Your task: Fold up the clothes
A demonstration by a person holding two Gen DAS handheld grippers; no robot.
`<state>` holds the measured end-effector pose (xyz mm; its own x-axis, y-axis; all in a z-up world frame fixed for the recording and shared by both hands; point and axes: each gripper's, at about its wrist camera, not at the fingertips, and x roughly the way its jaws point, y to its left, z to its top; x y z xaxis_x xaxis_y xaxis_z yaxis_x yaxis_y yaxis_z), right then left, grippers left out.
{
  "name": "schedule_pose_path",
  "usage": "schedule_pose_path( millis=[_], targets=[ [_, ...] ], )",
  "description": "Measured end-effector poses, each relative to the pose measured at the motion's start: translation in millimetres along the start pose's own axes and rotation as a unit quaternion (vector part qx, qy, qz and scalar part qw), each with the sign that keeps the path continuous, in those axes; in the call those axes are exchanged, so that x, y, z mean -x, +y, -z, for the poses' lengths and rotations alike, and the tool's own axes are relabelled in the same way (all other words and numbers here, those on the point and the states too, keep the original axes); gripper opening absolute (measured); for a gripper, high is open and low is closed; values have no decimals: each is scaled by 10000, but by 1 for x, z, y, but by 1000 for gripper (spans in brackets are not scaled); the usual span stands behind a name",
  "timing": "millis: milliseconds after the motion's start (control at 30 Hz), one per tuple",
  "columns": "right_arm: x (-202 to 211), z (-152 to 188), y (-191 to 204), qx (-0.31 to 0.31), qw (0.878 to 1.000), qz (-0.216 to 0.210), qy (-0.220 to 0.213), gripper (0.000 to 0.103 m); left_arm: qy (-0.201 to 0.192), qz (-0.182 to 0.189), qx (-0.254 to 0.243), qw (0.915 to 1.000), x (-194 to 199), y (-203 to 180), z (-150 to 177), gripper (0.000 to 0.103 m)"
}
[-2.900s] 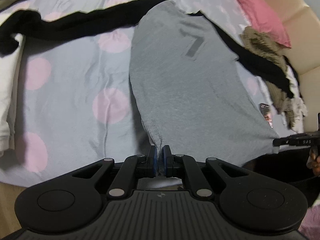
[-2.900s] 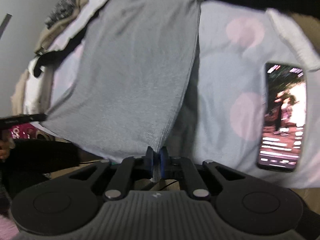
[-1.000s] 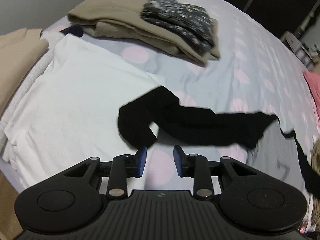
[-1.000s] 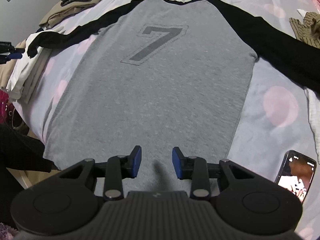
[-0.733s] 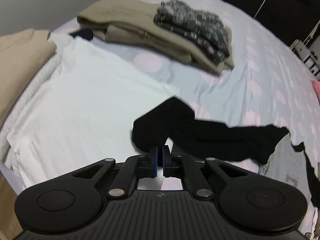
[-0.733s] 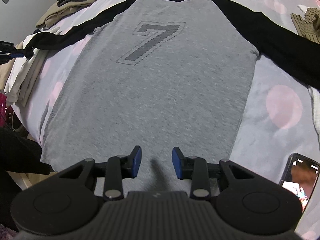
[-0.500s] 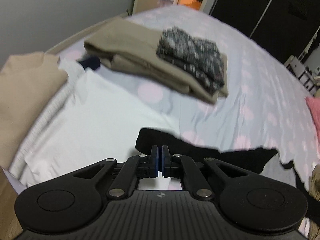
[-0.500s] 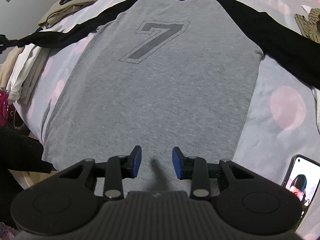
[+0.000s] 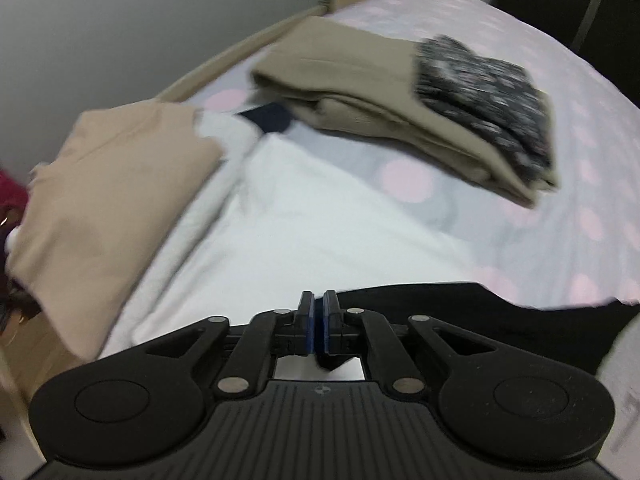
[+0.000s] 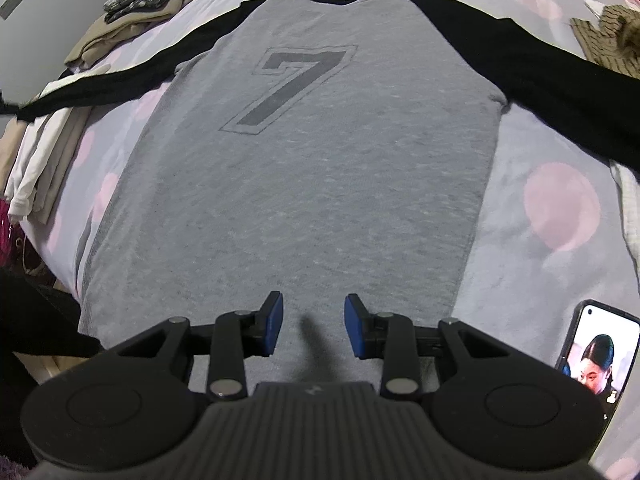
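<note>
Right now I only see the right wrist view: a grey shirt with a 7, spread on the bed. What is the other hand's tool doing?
Observer: The left gripper has its fingers shut on the end of the shirt's black sleeve.
Operator: What lies ahead of it?
Observer: A flat white garment; past it, a small dark blue item lies against a folded tan pile.

One raglan shirt (image 10: 304, 184), one phone (image 10: 592, 356).
</note>
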<state>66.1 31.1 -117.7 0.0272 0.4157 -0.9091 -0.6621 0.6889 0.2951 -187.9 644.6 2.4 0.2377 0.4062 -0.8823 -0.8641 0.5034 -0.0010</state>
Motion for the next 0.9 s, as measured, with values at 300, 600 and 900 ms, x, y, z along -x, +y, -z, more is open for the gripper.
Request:
schedule_pose_path(
  millis=[300, 600, 900],
  targets=[
    [-5, 1, 2, 28, 10000, -35, 60, 37, -124, 380, 181, 9990, -5, 21, 26, 29],
    [-9, 6, -3, 39, 9998, 179, 34, 38, -279, -318, 442, 9981, -29, 9, 42, 31],
    [16, -6, -37, -495, 9963, 585, -380, 39, -1004, -214, 105, 9947, 14, -22, 48, 31]
  ],
)
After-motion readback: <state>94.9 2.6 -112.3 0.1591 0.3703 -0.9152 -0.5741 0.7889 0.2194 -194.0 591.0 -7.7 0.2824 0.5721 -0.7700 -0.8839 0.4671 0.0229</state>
